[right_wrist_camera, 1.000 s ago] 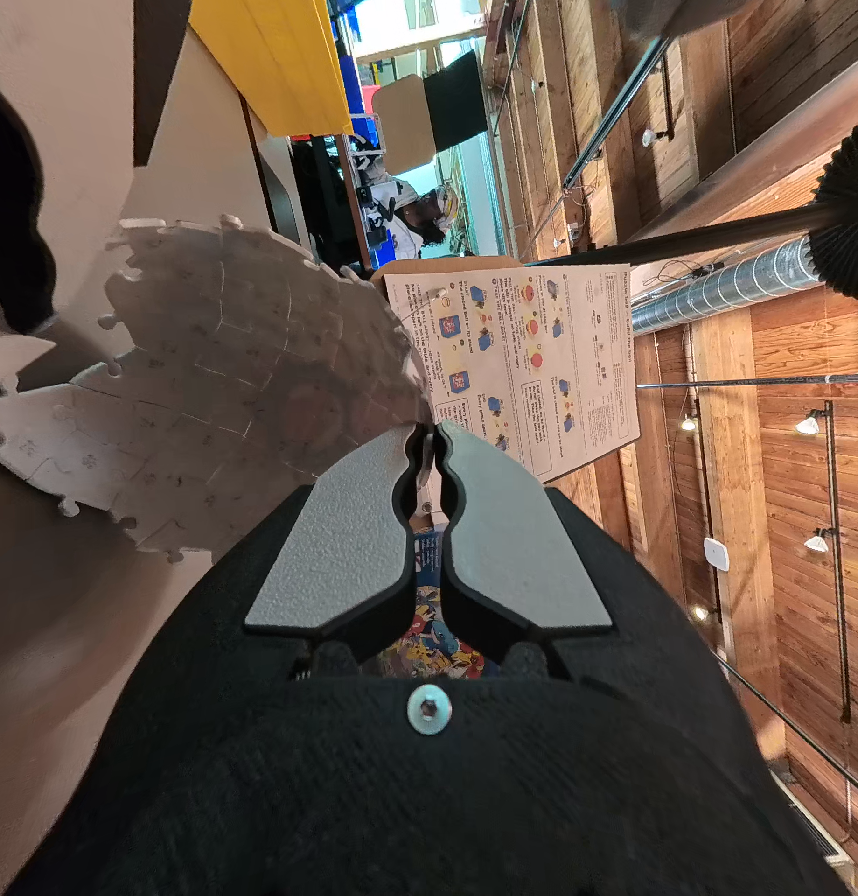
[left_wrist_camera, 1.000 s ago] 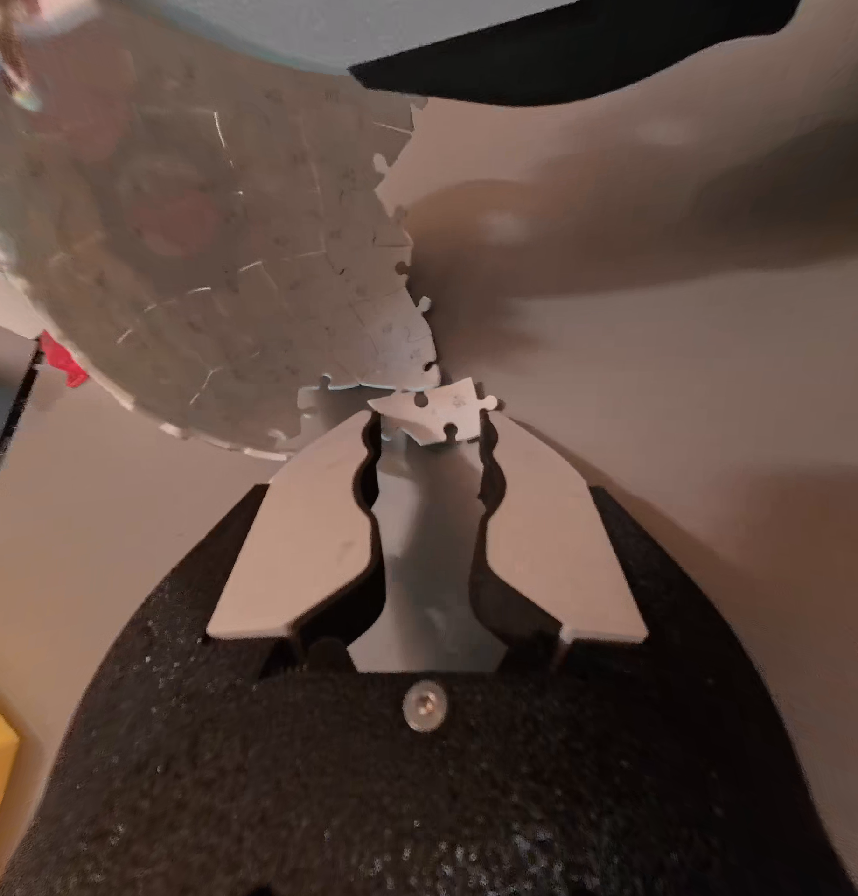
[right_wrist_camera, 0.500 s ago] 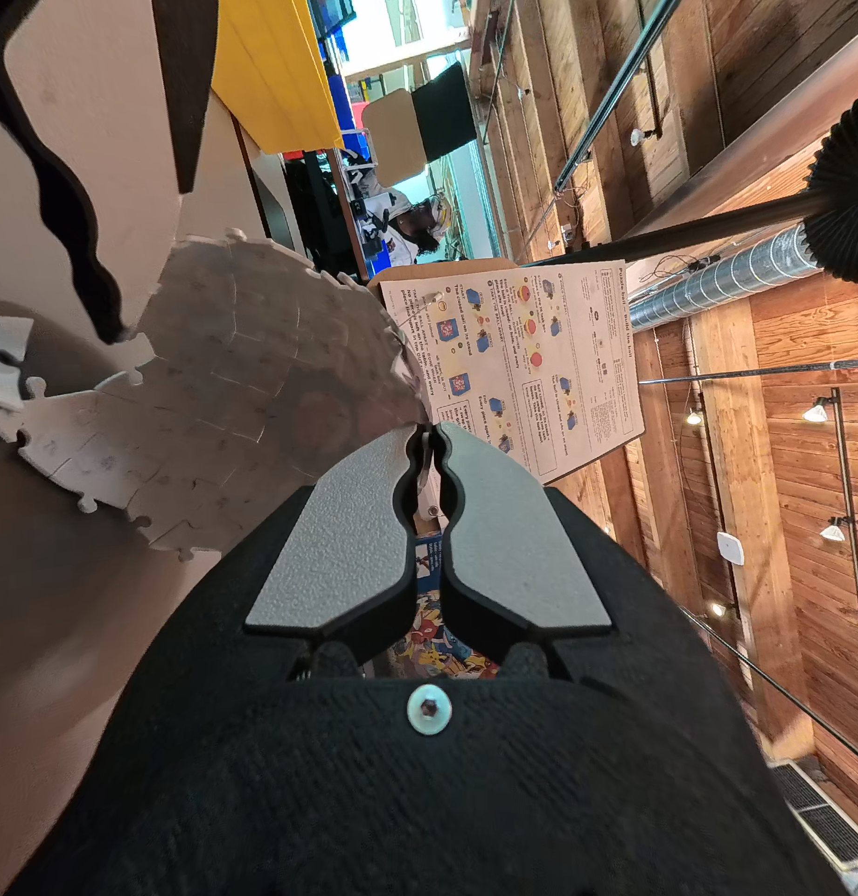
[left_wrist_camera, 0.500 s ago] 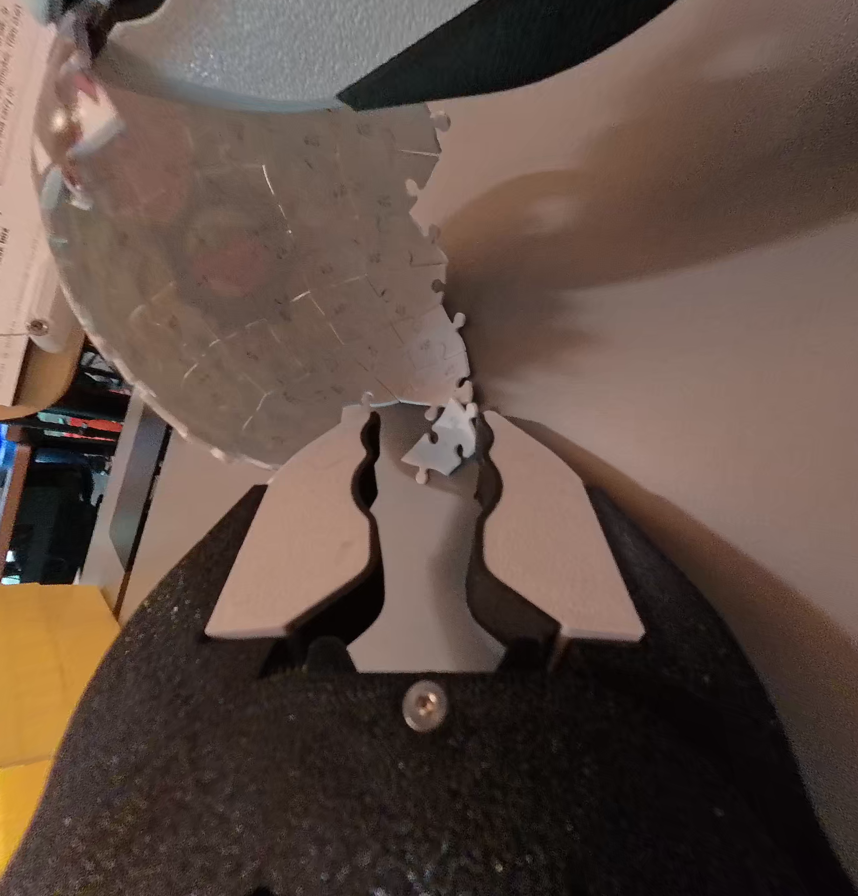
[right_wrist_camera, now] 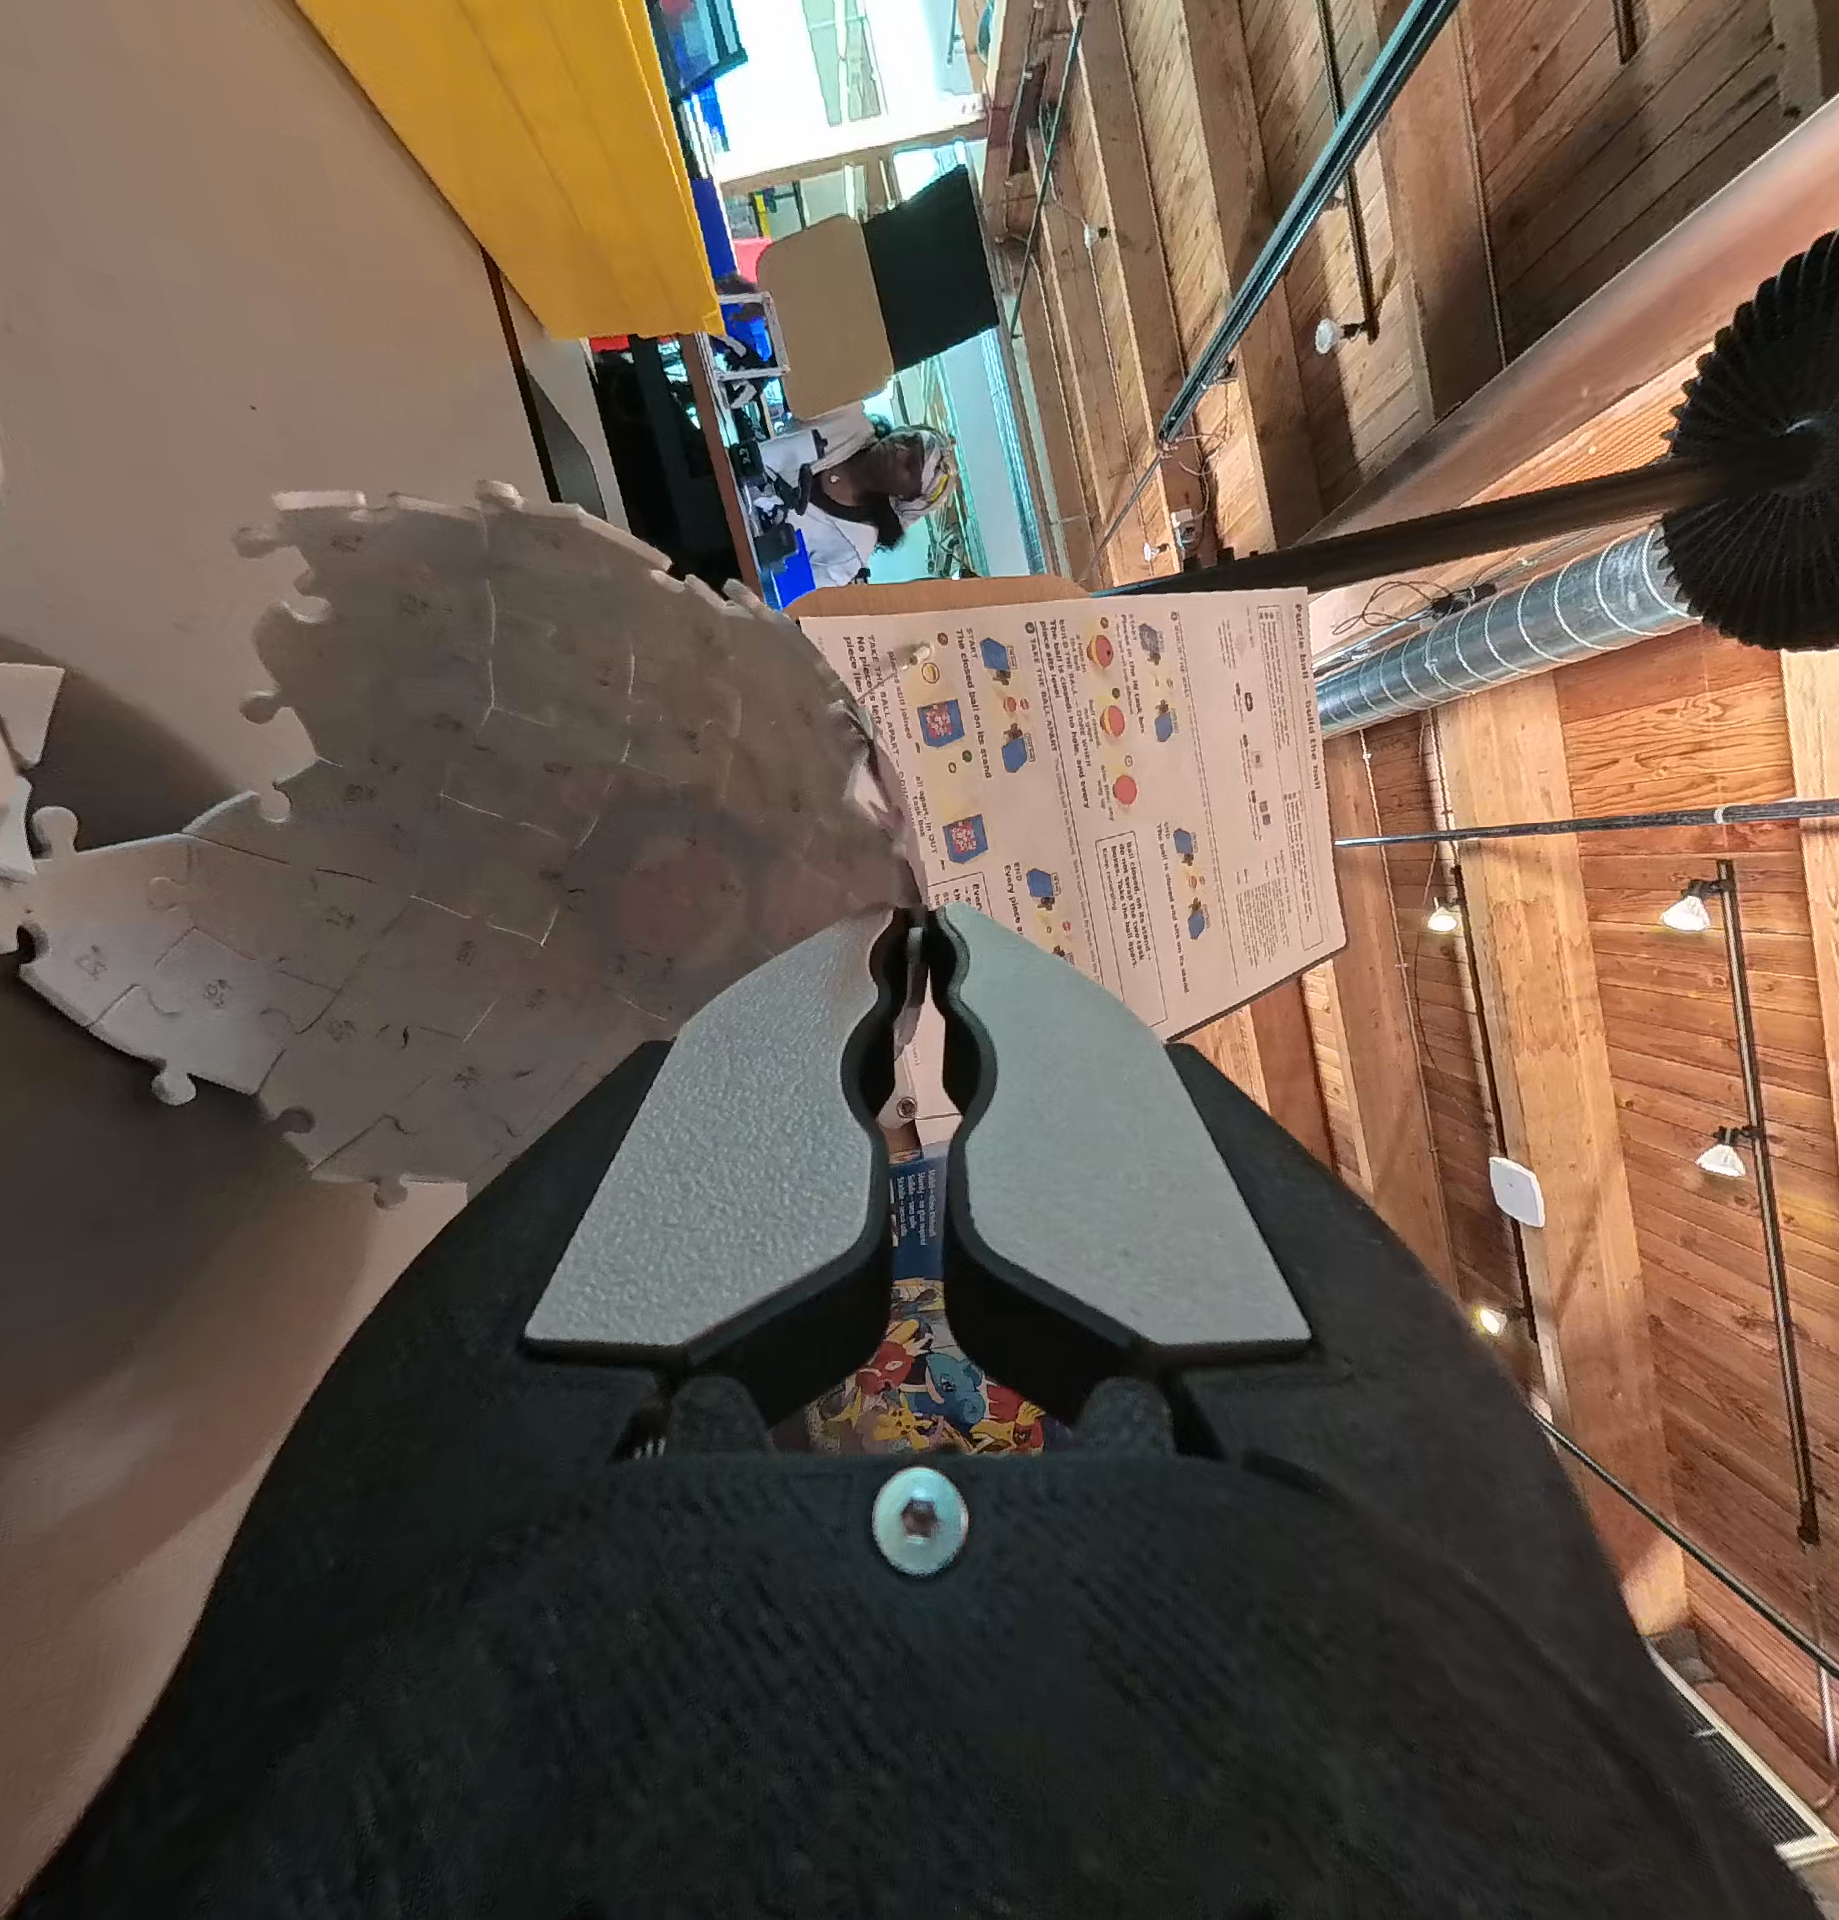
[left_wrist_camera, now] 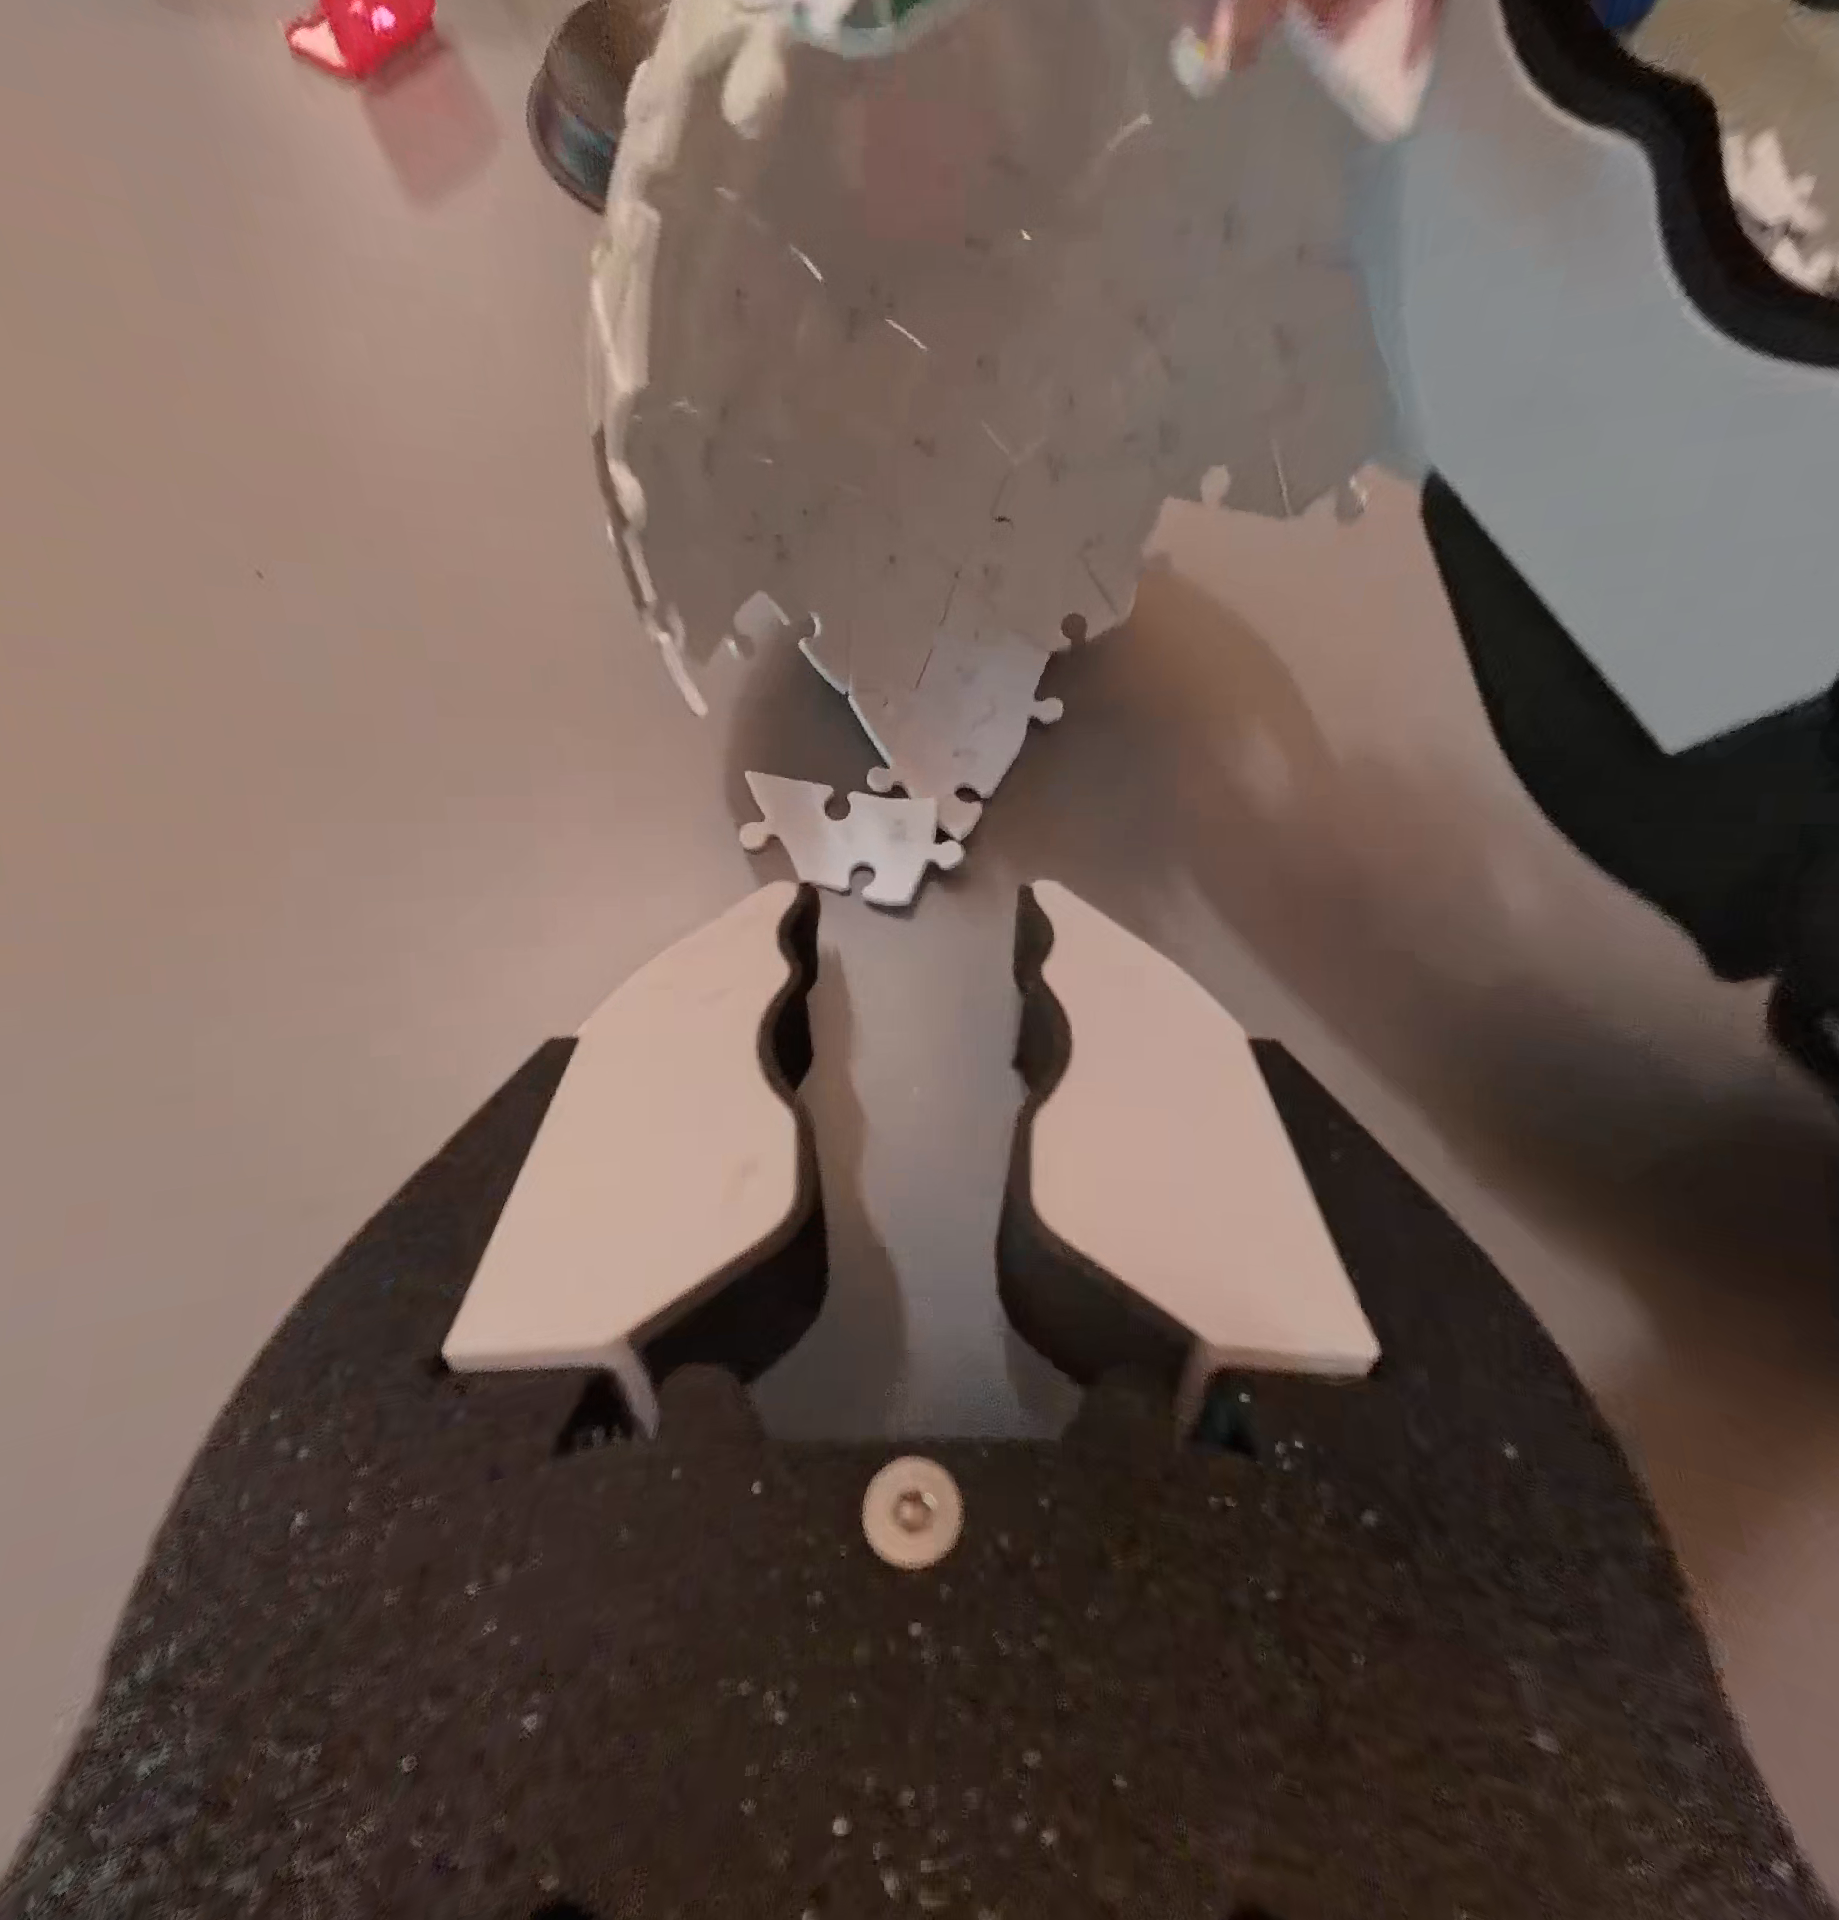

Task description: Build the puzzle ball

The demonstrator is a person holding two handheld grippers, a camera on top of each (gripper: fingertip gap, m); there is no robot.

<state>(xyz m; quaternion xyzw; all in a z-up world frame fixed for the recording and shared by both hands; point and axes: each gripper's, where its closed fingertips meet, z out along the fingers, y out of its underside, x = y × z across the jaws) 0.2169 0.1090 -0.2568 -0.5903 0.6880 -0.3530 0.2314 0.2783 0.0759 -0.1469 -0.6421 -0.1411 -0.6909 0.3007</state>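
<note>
The grey half-built puzzle shell (left_wrist_camera: 946,395) hangs above the beige table (left_wrist_camera: 219,623). My right gripper (right_wrist_camera: 915,925) is shut on its rim, and the shell (right_wrist_camera: 499,831) spreads to the left of its fingers. One right finger (left_wrist_camera: 1580,436) shows at the upper right in the left wrist view. A small loose puzzle piece (left_wrist_camera: 853,836) touches the shell's lower tip, just beyond my left fingertips. My left gripper (left_wrist_camera: 920,904) is open with nothing between its jaws. The piece (right_wrist_camera: 1,748) also shows at the left edge of the right wrist view.
A red object (left_wrist_camera: 359,26) and a dark round object (left_wrist_camera: 572,114) lie on the table beyond the shell. An instruction sheet (right_wrist_camera: 1102,790) on a cardboard stand, a colourful box (right_wrist_camera: 925,1382), a yellow panel (right_wrist_camera: 541,135) and a far-off person (right_wrist_camera: 853,478) lie behind.
The piece was between my left fingertips; now it sits just beyond them against the shell's tip. The left view has swung round the shell. The right gripper keeps its hold.
</note>
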